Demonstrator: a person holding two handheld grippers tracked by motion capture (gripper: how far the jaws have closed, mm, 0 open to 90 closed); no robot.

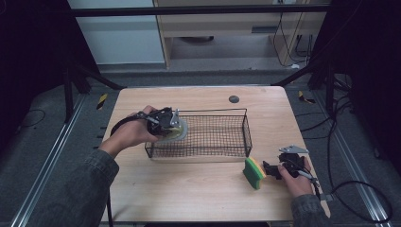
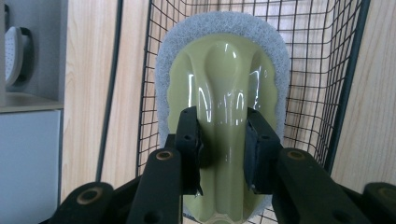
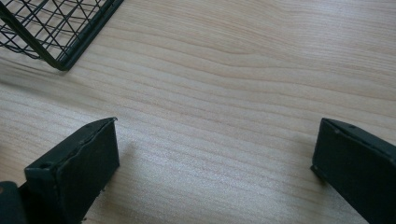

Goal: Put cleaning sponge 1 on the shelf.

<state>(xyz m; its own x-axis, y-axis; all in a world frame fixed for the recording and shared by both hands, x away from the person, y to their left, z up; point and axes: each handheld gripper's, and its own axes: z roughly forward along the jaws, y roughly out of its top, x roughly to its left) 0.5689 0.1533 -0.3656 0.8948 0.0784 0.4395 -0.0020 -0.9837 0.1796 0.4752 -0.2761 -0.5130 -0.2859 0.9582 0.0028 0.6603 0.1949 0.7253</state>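
My left gripper (image 1: 165, 124) is shut on the raised handle of an olive-green scrubber (image 1: 177, 132) that has a grey-white pad around its rim. The scrubber hangs at the left end of a black wire basket (image 1: 213, 111), partly inside it. In the left gripper view both pads press the ridge of the scrubber (image 2: 224, 70), with the basket's mesh (image 2: 317, 70) behind. At the table's front right, my right gripper (image 1: 272, 169) is beside a green and yellow sponge (image 1: 254, 172) that stands on edge. The right gripper (image 3: 217, 140) is open over bare wood, with a basket corner (image 3: 60, 28) at the upper left.
A small dark round disc (image 1: 234, 99) lies on the wooden table (image 1: 189, 189) behind the basket. A cable (image 1: 359, 189) trails from the right gripper over the table's right edge. Metal frame legs and a cabinet stand beyond the far edge.
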